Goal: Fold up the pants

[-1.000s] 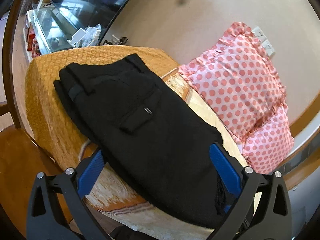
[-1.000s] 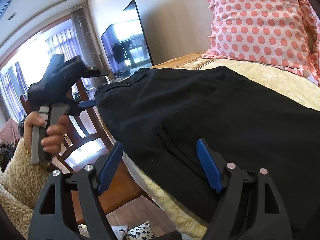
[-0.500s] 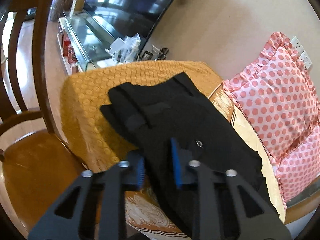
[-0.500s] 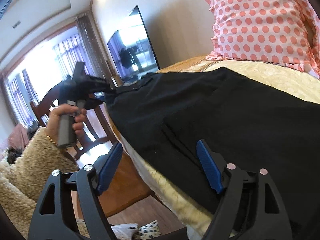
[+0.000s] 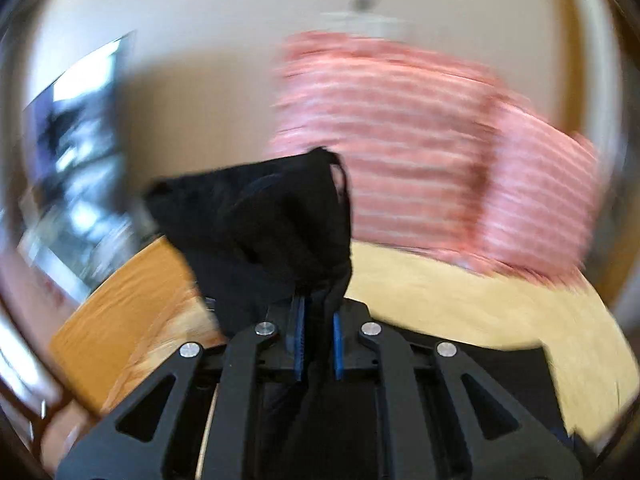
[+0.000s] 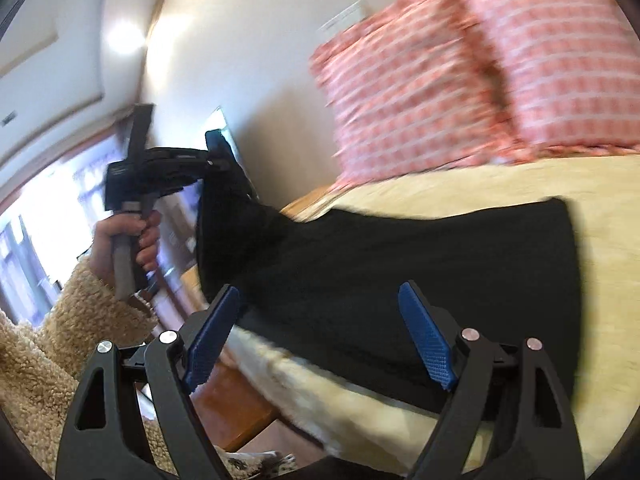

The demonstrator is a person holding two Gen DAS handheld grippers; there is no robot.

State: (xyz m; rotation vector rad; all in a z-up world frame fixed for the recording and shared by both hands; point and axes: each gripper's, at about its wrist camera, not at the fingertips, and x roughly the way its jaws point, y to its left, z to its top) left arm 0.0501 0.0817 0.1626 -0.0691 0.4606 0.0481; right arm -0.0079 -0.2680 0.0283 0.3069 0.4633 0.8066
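Black pants (image 6: 420, 256) lie across the pale yellow bed cover (image 6: 600, 208). My left gripper (image 5: 318, 308) is shut on one end of the pants (image 5: 272, 232) and holds that end up off the bed, bunched and hanging. The right wrist view shows this left gripper (image 6: 214, 150) raised at the left, held by a hand (image 6: 128, 240). My right gripper (image 6: 319, 290) hovers at the near edge of the bed with its jaws opening. The pants' near edge shows between its fingers, and the blue pads (image 6: 428, 340) do not press on it.
Two pink dotted pillows (image 6: 480, 60) lean against the wall at the head of the bed. An orange blanket (image 5: 132, 300) covers the bed's left end. A dark TV screen (image 5: 76, 128) stands left. A wooden chair seat (image 6: 228, 408) and a fleecy sleeve (image 6: 48, 340) are near the bed edge.
My left gripper closed on the pants' end and lifted it up off the bed toward the pillows. My right gripper shifted sideways along the bed edge.
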